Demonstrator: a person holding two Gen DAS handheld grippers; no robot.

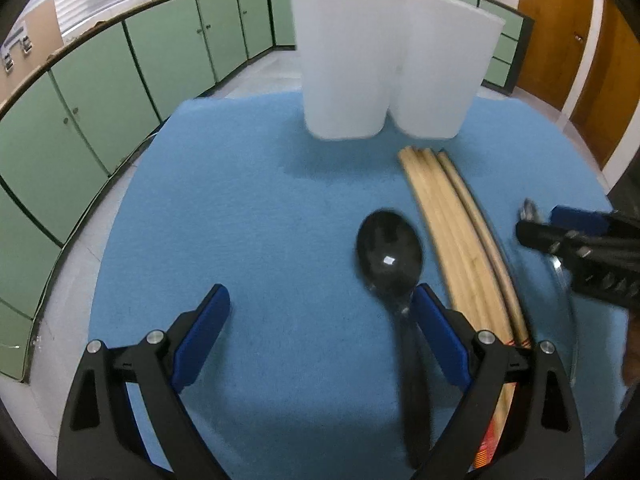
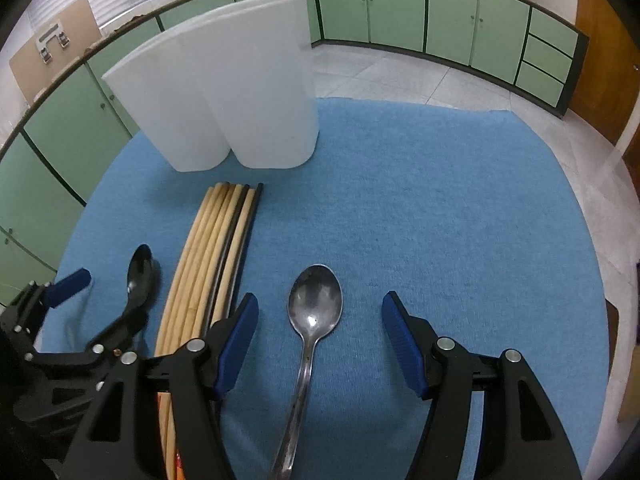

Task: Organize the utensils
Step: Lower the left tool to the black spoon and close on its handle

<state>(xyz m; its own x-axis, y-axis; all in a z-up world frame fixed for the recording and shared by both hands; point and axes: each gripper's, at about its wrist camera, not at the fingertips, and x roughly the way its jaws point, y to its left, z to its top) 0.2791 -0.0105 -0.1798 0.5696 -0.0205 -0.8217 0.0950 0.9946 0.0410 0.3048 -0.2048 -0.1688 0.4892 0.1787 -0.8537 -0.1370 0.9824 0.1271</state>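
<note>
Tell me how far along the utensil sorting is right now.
Nothing looks sorted yet: no utensil shows above the rim of the white two-part holder. Neither gripper holds anything; the left gripper is open by the black spoon, and the right gripper is open around the metal spoon. Both spoons and the chopsticks lie on the blue mat, left to put away.
</note>
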